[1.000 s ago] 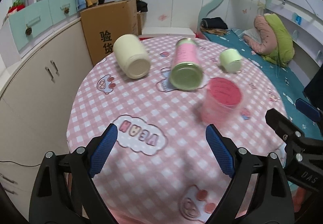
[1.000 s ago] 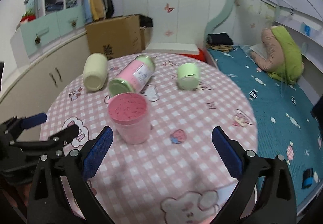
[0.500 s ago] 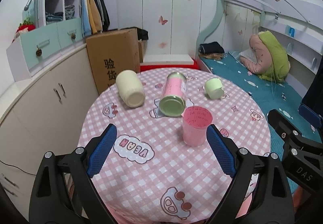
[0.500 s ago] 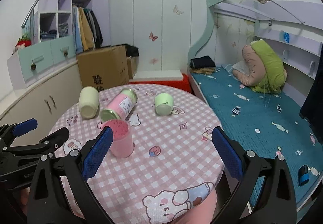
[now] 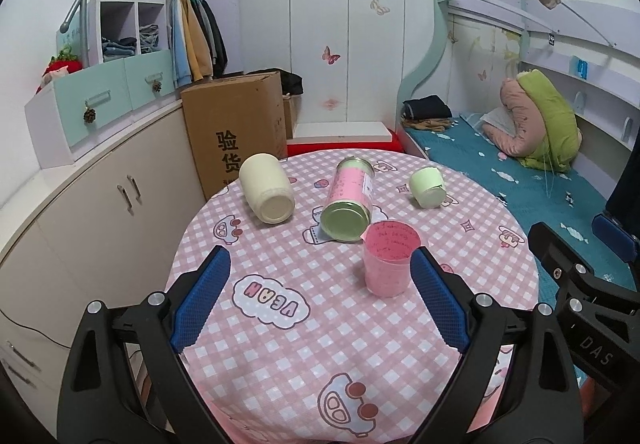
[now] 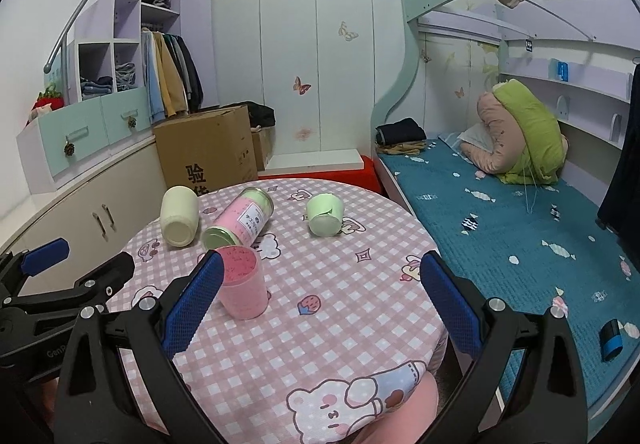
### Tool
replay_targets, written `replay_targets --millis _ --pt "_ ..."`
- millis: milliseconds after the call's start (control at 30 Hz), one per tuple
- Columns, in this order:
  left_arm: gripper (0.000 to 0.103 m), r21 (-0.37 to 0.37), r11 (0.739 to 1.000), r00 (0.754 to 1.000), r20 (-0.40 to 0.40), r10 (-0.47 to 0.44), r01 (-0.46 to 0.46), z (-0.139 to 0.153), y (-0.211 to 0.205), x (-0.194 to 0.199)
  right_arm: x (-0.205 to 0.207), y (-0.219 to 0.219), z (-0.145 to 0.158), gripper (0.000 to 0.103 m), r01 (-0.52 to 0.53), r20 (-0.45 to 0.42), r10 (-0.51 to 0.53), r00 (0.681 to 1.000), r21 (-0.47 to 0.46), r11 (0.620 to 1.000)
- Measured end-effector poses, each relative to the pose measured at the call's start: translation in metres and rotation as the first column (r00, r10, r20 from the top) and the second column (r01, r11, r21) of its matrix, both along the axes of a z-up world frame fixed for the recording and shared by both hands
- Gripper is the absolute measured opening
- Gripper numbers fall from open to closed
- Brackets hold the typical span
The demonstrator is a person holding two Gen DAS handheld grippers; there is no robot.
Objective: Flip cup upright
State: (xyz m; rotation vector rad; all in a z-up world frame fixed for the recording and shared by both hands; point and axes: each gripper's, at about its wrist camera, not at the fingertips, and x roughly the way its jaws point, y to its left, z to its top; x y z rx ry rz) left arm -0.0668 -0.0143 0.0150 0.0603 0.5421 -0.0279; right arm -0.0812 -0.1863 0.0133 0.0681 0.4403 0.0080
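A pink cup (image 5: 389, 263) stands upright on the round pink checked table (image 5: 280, 344); it also shows in the right wrist view (image 6: 240, 282). A cream cup (image 5: 267, 193) (image 6: 179, 215), a pink jar with a green lid (image 5: 349, 199) (image 6: 238, 219) and a small green cup (image 5: 428, 187) (image 6: 325, 213) lie on their sides behind it. My left gripper (image 5: 320, 304) is open and empty, held back above the table's near side. My right gripper (image 6: 320, 308) is open and empty, with its left finger in front of the pink cup.
A cardboard box (image 5: 236, 131) and cream cabinets (image 5: 100, 211) stand left of the table. A bunk bed with a teal mattress (image 6: 520, 228) is on the right. Each gripper shows at the edge of the other's view.
Both grippers have pulled back and risen away from the table; the cups look smaller and farther. The pink cup stands where it stood.
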Motion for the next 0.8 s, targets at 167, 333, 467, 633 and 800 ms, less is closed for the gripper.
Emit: replay_targets --millis 167,333,467,633,800 --pt "0.092 -0.004 1.000 1.000 0.000 0.008 -0.008 0.0016 -0.0006 -0.0011 -0.0002 0.0004 0.0002 0.095 0.000 0.002 0.000 1.000 -0.001 1.000" --pt "0.092 0.001 1.000 1.000 0.009 0.002 -0.002 0.0030 0.0001 -0.0021 -0.0005 0.0000 0.0010 0.095 0.002 0.005 -0.002 1.000 0.001 1.000" --pt "0.092 0.010 1.000 1.000 0.013 0.005 -0.005 0.0033 -0.0010 -0.0036 -0.0004 -0.0001 0.0011 0.095 0.002 0.005 -0.002 1.000 0.001 1.000" --pt "0.092 0.014 1.000 1.000 0.013 0.005 -0.006 0.0041 -0.0015 -0.0050 -0.0005 -0.0015 0.0013 0.095 0.005 -0.003 -0.005 1.000 0.008 1.000" --pt "0.092 0.015 1.000 1.000 0.014 0.013 -0.014 0.0045 -0.0007 -0.0037 -0.0010 -0.0023 0.0002 0.095 0.000 -0.011 0.000 1.000 0.003 1.000"
